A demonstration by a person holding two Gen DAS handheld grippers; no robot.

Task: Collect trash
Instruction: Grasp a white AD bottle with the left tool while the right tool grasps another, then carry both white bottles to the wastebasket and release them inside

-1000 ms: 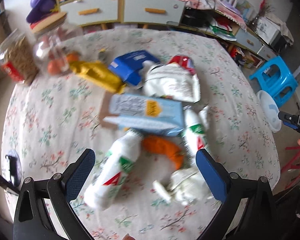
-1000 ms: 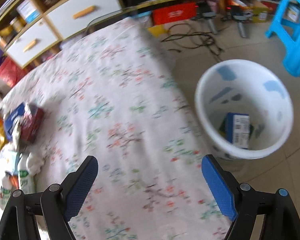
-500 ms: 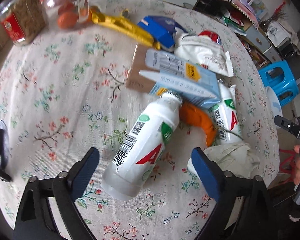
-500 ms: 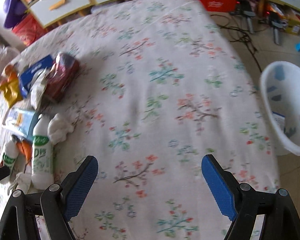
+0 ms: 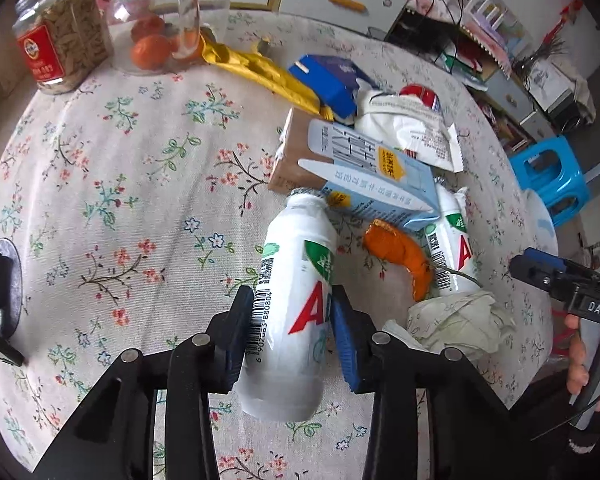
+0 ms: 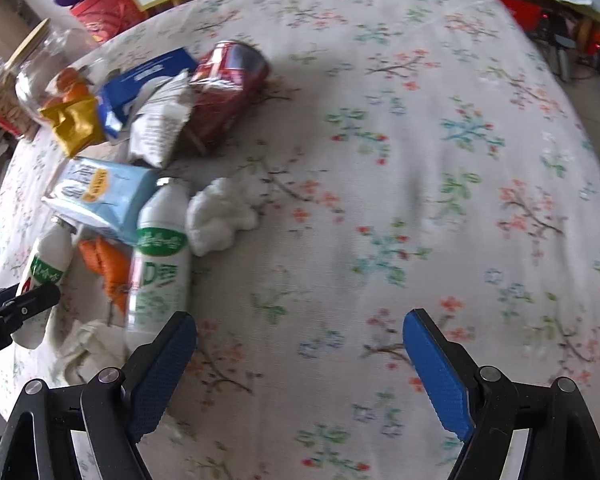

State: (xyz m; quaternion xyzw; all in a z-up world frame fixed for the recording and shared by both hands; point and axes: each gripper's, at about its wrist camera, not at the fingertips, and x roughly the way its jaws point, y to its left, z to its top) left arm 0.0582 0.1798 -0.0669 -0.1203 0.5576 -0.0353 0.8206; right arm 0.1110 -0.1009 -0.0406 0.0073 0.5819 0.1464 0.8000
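On the floral tablecloth (image 5: pixel 112 184), your left gripper (image 5: pixel 290 332) is closing its jaws on 1 lying white drink bottle (image 5: pixel 296 300); squeeze mid-body, lift straight. Your right gripper (image 6: pixel 300 372) hovers wide open, empty, near another bottle (image 6: pixel 160 264).

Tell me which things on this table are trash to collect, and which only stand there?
Trash: white bottle between the closing left gripper jaws, second bottle, blue carton, orange peel, crumpled tissue, red can.
Standing by: grain jar, glass jar.
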